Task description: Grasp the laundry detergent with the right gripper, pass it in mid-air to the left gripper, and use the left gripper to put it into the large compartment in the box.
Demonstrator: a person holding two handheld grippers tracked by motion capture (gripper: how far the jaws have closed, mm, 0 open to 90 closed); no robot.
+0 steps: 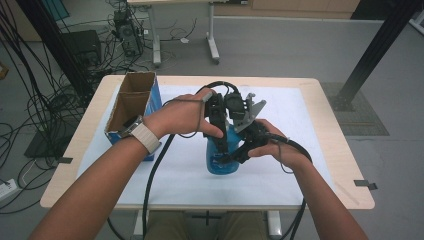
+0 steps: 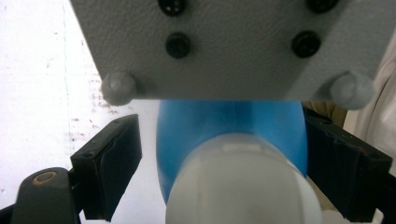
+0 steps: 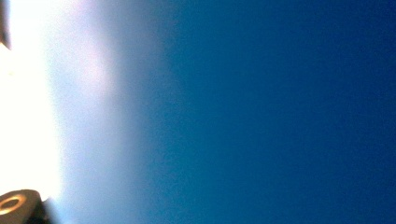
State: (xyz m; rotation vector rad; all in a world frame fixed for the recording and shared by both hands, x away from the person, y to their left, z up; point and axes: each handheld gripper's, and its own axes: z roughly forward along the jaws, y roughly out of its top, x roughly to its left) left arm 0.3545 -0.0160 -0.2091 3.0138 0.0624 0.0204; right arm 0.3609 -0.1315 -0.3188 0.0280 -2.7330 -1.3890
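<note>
A blue bottle [image 1: 220,162] stands upright on the white mat, near the middle of the table. In the left gripper view its blue body [image 2: 224,121] and white cap [image 2: 243,186] sit between the jaws. My left gripper [image 1: 222,144] comes down over the top of the bottle and is open: the left pad [image 2: 109,163] stands clear of the cap, and the other pad lies close along the bottle's side. My right gripper [image 1: 236,154] comes in from the right and is shut on the bottle's body [image 3: 280,112], which looms blurred and very close. Its grey plate [image 2: 233,46] hangs above the cap.
An open cardboard box [image 1: 132,102] with a blue side stands at the table's left, beside my left wrist. The white mat [image 1: 300,165] covers most of the wooden table [image 1: 345,150]. Black cables trail from both grippers toward the front edge.
</note>
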